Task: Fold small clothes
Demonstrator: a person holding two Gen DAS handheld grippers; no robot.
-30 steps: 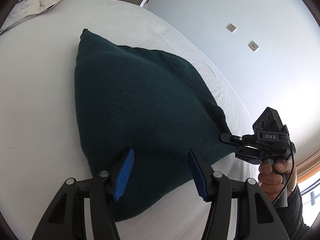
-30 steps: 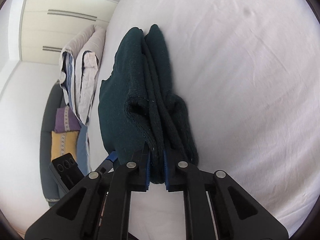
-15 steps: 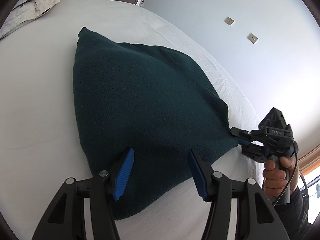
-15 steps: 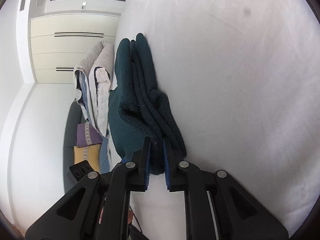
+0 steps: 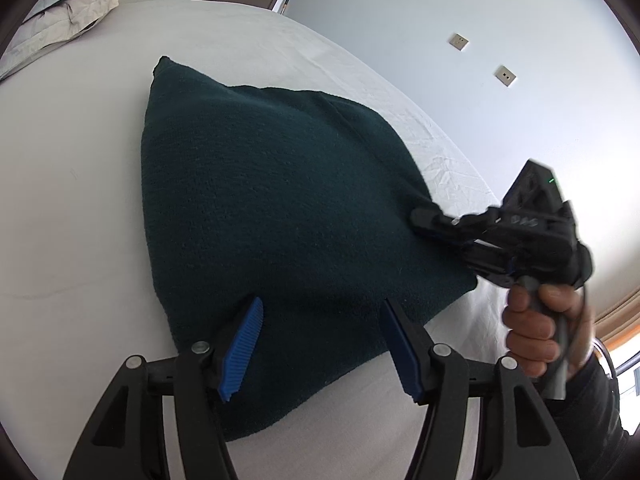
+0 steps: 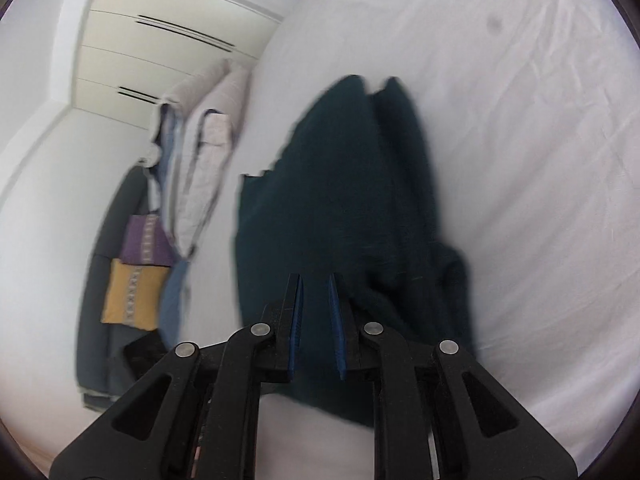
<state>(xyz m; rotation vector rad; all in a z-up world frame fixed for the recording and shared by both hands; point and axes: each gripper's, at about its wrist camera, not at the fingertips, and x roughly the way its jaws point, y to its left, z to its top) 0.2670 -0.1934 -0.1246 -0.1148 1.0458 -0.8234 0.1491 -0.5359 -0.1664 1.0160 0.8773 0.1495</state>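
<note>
Since a second ago the right gripper (image 5: 418, 216) has swung in from the dark green garment's (image 5: 280, 208) side corner, so its tips now lie over the cloth rather than at its edge. The garment itself lies much as it did on the white bed (image 5: 80, 200). The right wrist view is smeared with motion. In it the garment runs forward from the right gripper's tips and also passes beneath them, with its thicker folded ridge just to their right. This gripper's jaws are drawn together with only a narrow slit between the blue pads (image 6: 297, 312). I cannot tell whether any cloth is pinched between them. A hand (image 5: 536, 328) in a dark sleeve grips its handle.

The left gripper (image 5: 320, 308) has its jaws well apart and clamps nothing. It hangs over the garment's near edge, and the cloth spreads ahead of it in a broad, roughly triangular shape, its far point well beyond the tips. The right gripper sits ahead and to the right of the left one. Folded bedding (image 5: 68, 12) lies far ahead to the left.
</note>
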